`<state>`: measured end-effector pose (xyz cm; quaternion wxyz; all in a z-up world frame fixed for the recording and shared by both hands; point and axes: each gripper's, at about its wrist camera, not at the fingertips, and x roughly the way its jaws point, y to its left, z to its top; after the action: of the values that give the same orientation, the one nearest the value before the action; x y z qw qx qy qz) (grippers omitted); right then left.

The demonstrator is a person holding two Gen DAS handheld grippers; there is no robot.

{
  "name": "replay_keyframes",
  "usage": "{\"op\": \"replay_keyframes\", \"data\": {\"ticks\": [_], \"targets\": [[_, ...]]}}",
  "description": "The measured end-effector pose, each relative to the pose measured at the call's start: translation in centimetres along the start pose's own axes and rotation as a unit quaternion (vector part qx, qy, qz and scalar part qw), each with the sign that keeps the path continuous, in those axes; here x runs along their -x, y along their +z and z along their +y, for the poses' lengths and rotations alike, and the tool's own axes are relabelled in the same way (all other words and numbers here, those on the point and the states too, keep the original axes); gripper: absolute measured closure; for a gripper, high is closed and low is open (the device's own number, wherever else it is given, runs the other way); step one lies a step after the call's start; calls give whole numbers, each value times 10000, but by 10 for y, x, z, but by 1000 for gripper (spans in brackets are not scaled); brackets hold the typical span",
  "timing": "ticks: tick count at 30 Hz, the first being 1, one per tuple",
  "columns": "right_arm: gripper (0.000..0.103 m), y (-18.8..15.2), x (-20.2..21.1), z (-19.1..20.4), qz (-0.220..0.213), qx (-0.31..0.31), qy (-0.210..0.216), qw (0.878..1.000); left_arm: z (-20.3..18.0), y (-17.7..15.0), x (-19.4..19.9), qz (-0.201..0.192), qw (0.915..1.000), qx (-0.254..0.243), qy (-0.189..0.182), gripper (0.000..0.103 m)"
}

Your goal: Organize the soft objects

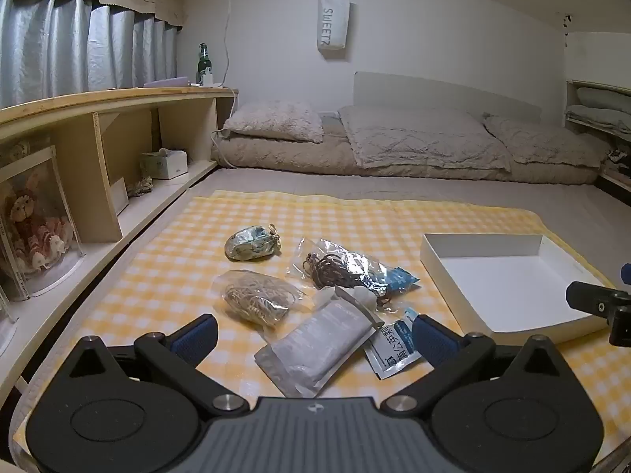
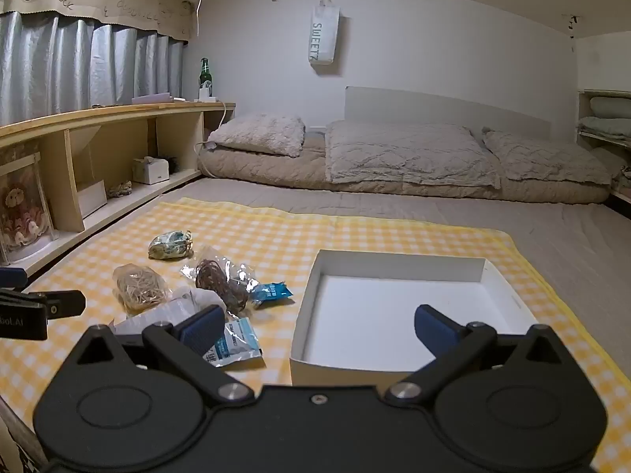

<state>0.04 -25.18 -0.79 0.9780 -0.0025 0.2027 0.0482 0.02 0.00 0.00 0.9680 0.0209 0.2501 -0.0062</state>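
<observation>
On a yellow checked cloth (image 1: 165,276) lie several soft packets: a green-patterned pouch (image 1: 250,243) (image 2: 170,245), a clear bag of tan rubber bands (image 1: 256,295) (image 2: 139,287), a clear bag of brown bands (image 1: 339,270) (image 2: 221,282), a grey foil pack (image 1: 315,349), and a blue-and-white sachet (image 1: 396,345) (image 2: 234,345). An empty white box (image 1: 508,280) (image 2: 394,311) sits to the right. My left gripper (image 1: 311,335) is open above the grey pack. My right gripper (image 2: 319,325) is open over the box's near edge.
A low wooden shelf (image 1: 110,126) with a tissue box (image 1: 165,163) and a framed toy (image 1: 31,220) runs along the left. Folded bedding and pillows (image 1: 414,142) lie at the back wall. A green bottle (image 1: 204,64) stands on the shelf top.
</observation>
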Motion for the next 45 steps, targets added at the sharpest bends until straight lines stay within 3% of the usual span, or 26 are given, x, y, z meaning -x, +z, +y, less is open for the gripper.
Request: {"op": "replay_keyframes", "data": {"ticks": [45], "targets": [[0, -1, -2, 0, 29, 55, -37, 10000, 0, 0, 0, -9, 10000, 3, -11, 0]]}}
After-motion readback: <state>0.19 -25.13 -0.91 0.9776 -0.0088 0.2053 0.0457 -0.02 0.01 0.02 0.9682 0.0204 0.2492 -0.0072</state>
